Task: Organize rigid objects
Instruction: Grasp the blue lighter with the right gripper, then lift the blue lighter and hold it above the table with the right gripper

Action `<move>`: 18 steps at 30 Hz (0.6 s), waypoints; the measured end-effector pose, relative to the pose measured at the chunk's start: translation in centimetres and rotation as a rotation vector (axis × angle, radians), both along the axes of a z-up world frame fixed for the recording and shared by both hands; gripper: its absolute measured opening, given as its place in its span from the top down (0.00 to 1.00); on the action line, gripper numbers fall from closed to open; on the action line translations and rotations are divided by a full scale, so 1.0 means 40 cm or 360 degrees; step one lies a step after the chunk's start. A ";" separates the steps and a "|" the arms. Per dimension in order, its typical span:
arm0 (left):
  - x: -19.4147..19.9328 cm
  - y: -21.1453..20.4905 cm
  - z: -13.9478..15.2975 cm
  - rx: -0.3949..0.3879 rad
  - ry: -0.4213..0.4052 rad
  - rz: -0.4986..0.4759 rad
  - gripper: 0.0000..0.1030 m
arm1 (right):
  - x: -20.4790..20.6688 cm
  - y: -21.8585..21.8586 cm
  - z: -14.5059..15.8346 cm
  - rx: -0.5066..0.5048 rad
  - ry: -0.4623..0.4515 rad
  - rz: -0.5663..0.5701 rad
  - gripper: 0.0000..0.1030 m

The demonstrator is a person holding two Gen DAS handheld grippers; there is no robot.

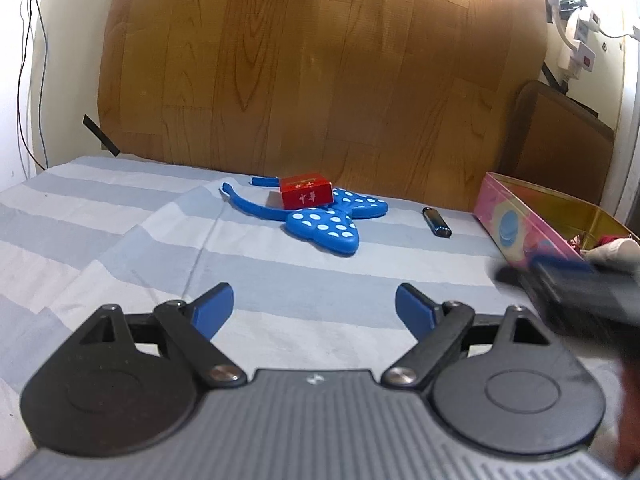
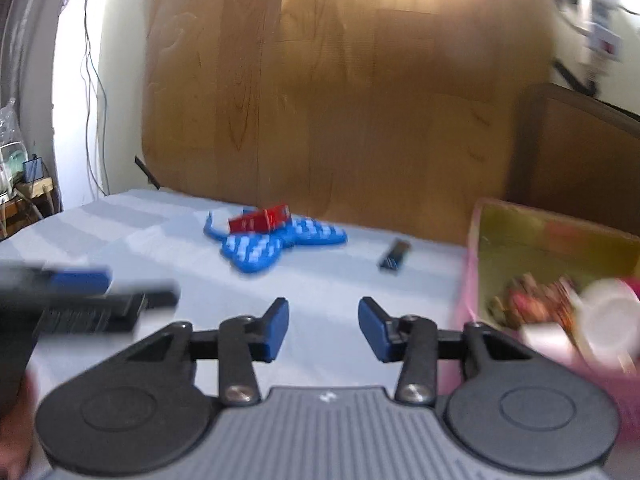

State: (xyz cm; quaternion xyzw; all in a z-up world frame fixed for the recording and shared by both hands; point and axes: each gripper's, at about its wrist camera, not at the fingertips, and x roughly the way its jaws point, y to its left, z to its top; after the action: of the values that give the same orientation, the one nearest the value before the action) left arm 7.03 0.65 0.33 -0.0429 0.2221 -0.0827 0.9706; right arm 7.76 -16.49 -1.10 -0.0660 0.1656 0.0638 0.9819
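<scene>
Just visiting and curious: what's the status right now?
Left gripper and right gripper open, empty. Red box atop blue bow, lighter beside pink tin. Nothing blocking.

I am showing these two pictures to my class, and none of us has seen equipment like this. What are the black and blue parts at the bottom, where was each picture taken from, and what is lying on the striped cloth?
There is no robot here. A person holds a two-finger tool in each hand, and each tool carries a camera that looks forward along its fingers.

One picture comes from the left gripper, the other from the right gripper. The blue tips are the finger pads. Both grippers are open and hold nothing.

On the striped cloth lie a blue bow-shaped object with white dots, a red box resting on it, and a small dark lighter beside them. To the right stands an open pink tin with some items already inside; blur hides what they are.
</scene>
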 end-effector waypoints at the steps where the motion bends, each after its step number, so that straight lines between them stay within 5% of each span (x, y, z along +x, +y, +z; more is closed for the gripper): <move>1: 0.000 0.000 0.000 -0.0001 -0.0002 -0.0003 0.13 | 0.045 0.008 0.012 -0.0001 0.0005 -0.0029 0.61; 5: 0.001 0.003 0.000 -0.0019 -0.0004 -0.0003 0.13 | 0.293 0.004 0.047 0.0155 0.0177 -0.0295 0.61; 10: 0.012 0.018 -0.002 -0.0073 0.0020 -0.0002 0.13 | 0.508 -0.039 -0.002 0.0139 0.0388 -0.0656 0.64; 18: 0.015 0.018 -0.002 -0.0084 0.0031 -0.0021 0.13 | 0.495 -0.085 -0.013 0.0243 0.0427 -0.0566 0.76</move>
State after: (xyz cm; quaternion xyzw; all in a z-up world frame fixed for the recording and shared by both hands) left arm 7.65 1.38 0.24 -0.0679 0.2296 -0.0945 0.9663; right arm 27.54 -19.89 -1.63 0.0478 0.2985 -0.0895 0.9490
